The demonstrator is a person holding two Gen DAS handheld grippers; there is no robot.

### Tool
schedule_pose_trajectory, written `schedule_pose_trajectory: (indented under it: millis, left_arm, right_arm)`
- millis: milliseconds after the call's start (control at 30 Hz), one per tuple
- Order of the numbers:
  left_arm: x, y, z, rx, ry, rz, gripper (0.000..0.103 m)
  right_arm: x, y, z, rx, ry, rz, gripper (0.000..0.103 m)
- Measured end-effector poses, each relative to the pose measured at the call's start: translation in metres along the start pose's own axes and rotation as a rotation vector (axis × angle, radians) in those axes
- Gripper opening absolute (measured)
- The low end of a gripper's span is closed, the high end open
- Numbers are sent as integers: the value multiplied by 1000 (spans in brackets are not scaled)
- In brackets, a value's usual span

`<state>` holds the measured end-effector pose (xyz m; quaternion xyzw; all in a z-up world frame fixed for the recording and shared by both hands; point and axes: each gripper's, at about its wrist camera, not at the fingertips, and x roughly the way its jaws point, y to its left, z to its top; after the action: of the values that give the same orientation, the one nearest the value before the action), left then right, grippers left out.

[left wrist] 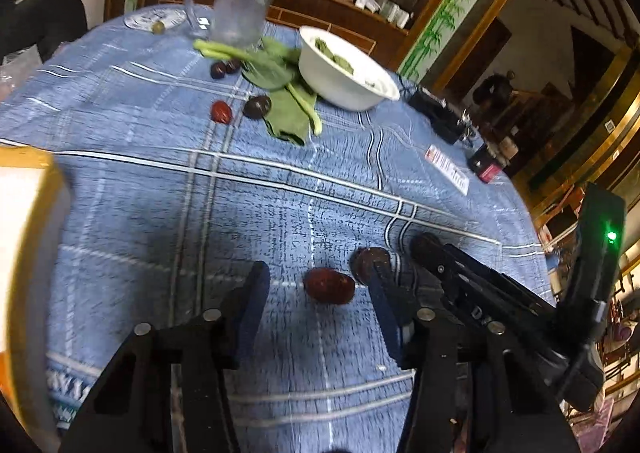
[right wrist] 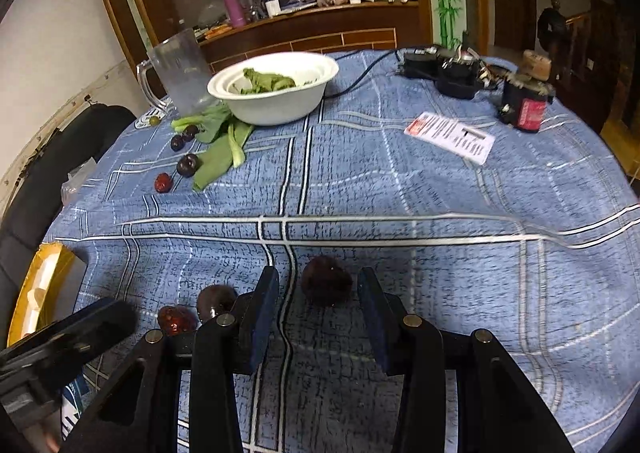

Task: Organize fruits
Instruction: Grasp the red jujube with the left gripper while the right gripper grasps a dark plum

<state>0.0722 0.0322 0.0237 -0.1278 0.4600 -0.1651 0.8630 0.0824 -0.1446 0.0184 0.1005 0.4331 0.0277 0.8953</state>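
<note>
- A round table under a blue checked cloth (right wrist: 400, 189) fills both views, with a wooden sideboard behind it.
- Nearest, the left gripper (left wrist: 316, 293) stands open astride a red date (left wrist: 329, 285), pads clear of it, seemingly lined up to pick.
- Just beside it, the right gripper (right wrist: 318, 293) is open around a dark plum (right wrist: 326, 281), not yet pinching.
- A second dark plum (left wrist: 370, 263) touches the date.
- Far off, more fruits (right wrist: 176, 169) lie scattered by leafy greens (right wrist: 218, 157) and a white bowl (right wrist: 276, 109), likely awaiting sorting.
</note>
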Motion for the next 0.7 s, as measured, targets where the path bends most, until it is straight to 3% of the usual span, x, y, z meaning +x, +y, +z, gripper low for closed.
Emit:
schedule_pose_trajectory:
  millis: [167,300,400,700]
  left_arm:
    - [15,-8,-7,92,0,29,43]
    - [18,-21,-13,174,1,15,26]
    - [15,-29,-20,229,-15,52,26]
    - [-11,-3,-14,91,-61,9,26]
  right_arm:
    - [6,4,0,-15,3,9,43]
    - [6,3,0,-14,-3,0,32]
    - [4,-1,-1,1,-6,4,27]
    - [-3,-3,-3,5,-22,4,27]
